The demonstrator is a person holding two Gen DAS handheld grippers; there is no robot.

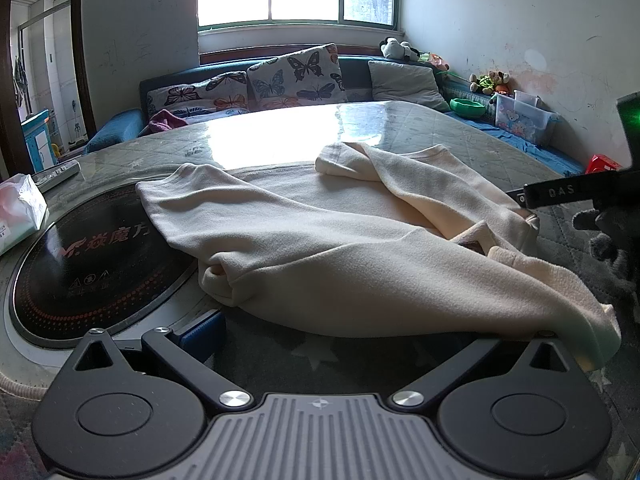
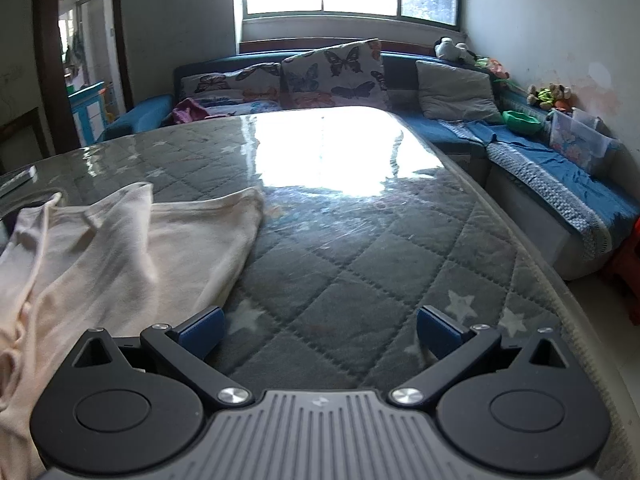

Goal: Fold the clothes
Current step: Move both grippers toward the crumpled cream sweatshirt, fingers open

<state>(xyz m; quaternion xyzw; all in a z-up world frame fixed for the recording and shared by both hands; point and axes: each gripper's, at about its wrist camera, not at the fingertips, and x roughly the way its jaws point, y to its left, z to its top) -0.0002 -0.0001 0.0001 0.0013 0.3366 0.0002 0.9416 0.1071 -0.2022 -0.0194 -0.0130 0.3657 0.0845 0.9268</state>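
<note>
A cream long-sleeved top (image 1: 340, 248) lies partly folded on the quilted table, both sleeves laid across its body. My left gripper (image 1: 372, 334) is open just in front of its near edge; the left blue pad (image 1: 202, 334) shows, and the right finger is hidden under the cloth's hem. In the right wrist view the same cream top (image 2: 120, 248) lies at the left. My right gripper (image 2: 320, 330) is open and empty over the bare quilted table, to the right of the cloth. The right gripper's body (image 1: 576, 192) also shows at the right edge of the left wrist view.
A black induction cooktop (image 1: 88, 264) is set in the table at the left, partly under the cloth. A tissue pack (image 1: 20, 212) and a remote (image 1: 56, 174) lie beside it. A blue sofa (image 2: 560, 176) with cushions runs behind and right. The table edge (image 2: 580, 320) curves at the right.
</note>
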